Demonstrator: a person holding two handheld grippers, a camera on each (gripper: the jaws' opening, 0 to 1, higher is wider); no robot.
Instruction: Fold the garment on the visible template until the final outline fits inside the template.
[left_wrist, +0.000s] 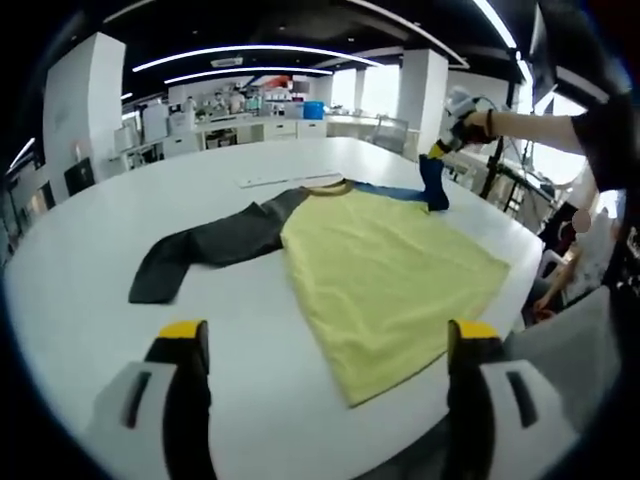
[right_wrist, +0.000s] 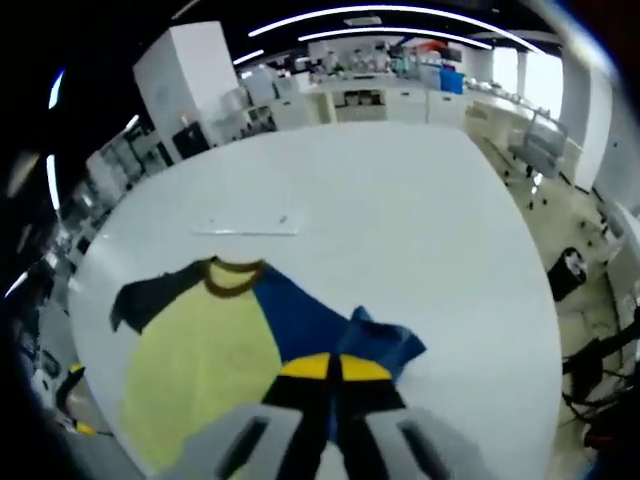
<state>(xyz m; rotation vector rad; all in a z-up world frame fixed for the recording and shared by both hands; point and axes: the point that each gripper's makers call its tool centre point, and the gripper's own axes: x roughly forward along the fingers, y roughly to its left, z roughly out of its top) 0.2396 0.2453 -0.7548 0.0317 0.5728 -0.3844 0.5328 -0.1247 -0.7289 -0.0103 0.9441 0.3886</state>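
We have the garment (left_wrist: 385, 265), a yellow-bodied shirt with one dark grey sleeve (left_wrist: 205, 245) and one blue sleeve (right_wrist: 345, 335), lying flat on the white tabletop (left_wrist: 90, 330), collar toward a thin pale strip (left_wrist: 290, 180) that sits just past the neck. The right tool (right_wrist: 335, 368) is clenched on the blue sleeve end, jaws together with bunched fabric between them; in the left gripper view we see that sleeve lifted off the tabletop. The left tool (left_wrist: 330, 345) is released, jaws wide apart, hovering near the hem, touching nothing. We can't make out a clear template outline here, so the fold target is a guess. Main risk, as we judge it: with nothing pinning the body, pulling the sleeve across drags or skews the whole shirt. The grip is on a bunched edge, so it could slip out mid-fold or land wrinkled. The hem corner is close to the tabletop edge, so a tug that way could slide fabric off.
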